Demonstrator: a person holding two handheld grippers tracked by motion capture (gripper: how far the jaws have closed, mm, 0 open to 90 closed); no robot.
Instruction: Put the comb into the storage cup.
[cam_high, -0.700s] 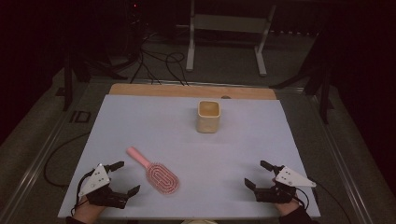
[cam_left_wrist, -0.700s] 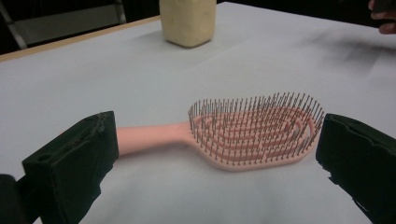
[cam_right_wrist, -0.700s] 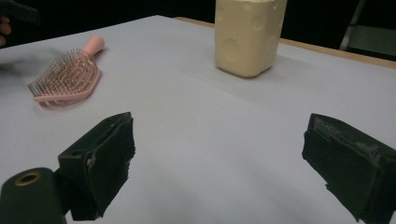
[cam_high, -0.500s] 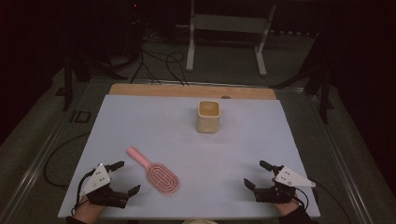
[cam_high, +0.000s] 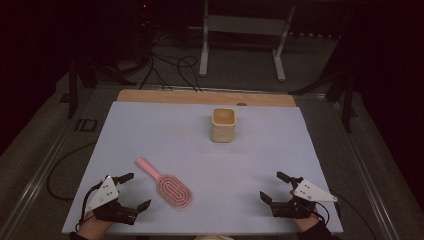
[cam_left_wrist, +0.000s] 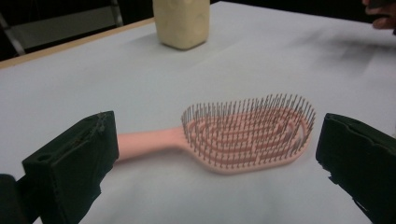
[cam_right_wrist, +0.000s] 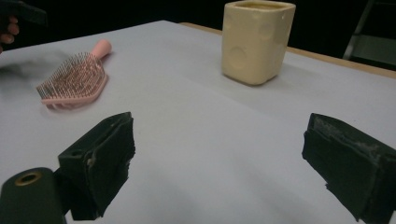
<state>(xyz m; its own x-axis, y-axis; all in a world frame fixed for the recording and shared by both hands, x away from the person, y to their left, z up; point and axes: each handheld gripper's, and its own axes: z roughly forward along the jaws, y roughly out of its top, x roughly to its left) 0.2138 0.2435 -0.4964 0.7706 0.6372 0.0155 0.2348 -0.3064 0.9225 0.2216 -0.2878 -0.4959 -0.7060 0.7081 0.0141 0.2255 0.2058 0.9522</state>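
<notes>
My left gripper (cam_high: 134, 191) had its fingers apart just beside the pink hairbrush (cam_high: 166, 184); my right gripper (cam_high: 281, 188) gaped too. I judged the handle (cam_left_wrist: 144, 142) the best grip.

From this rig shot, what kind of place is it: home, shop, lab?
Probably a lab or data-recording room: a white-covered table holding just a pink hairbrush and a cream cup, loose cables on the floor, dark surroundings.

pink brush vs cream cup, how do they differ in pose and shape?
The pink plastic paddle hairbrush lies flat, bristles up, near the table's front left; the cream square-sided cup stands upright, mouth open, farther back near centre. The brush is long and slim; the cup is short and blocky. Both rest untouched on the white tabletop.
</notes>
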